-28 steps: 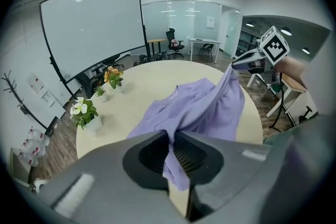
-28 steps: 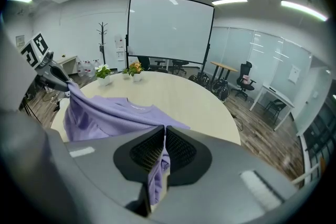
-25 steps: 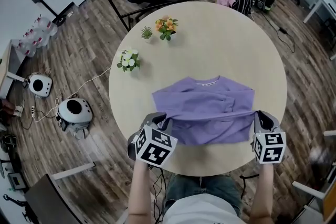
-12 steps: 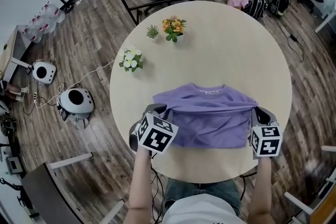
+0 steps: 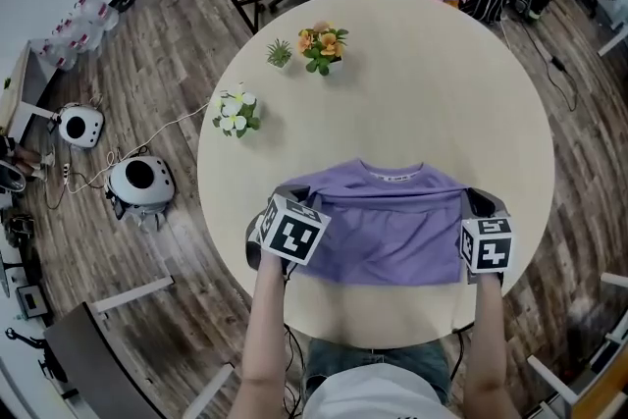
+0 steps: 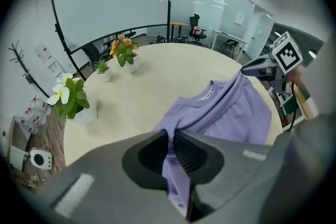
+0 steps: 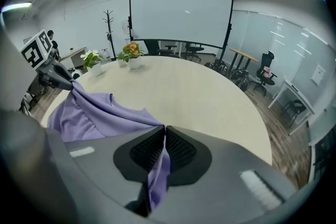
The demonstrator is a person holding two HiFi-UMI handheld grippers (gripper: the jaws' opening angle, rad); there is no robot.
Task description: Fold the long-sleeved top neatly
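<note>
1. The long-sleeved top (image 5: 385,233) lies at the lower centre of the head view, on the near half of the round surface (image 5: 442,74), just ahead of the person.
2. Progress, as a judgement: no sleeve sticks out past the body, so the sleeves look already tucked in and the garment is a compact purple block. One crosswise fold seems to be under way and is not yet laid flat. Smoothing, and perhaps one more fold, remain.
3. The collar points to the top of the frame, away from the person, and the hem edge sits toward the bottom. As it now lies, the block is wider than it is deep, so its long axis runs left to right across the frame.
4. A taut ridge of cloth stretches between the two side edges, just below the collar, raised off the surface.
5. The left claw (image 5: 292,199) is pressed together on the top's left edge; in the left gripper view purple cloth hangs squeezed between its pads (image 6: 185,150).
6. The right claw (image 5: 477,202) pinches the right edge likewise, with a strip of cloth caught between its jaws in the right gripper view.
7. Three small flower pots (image 5: 319,46) stand at the upper left of the surface, well apart from the top.
</note>
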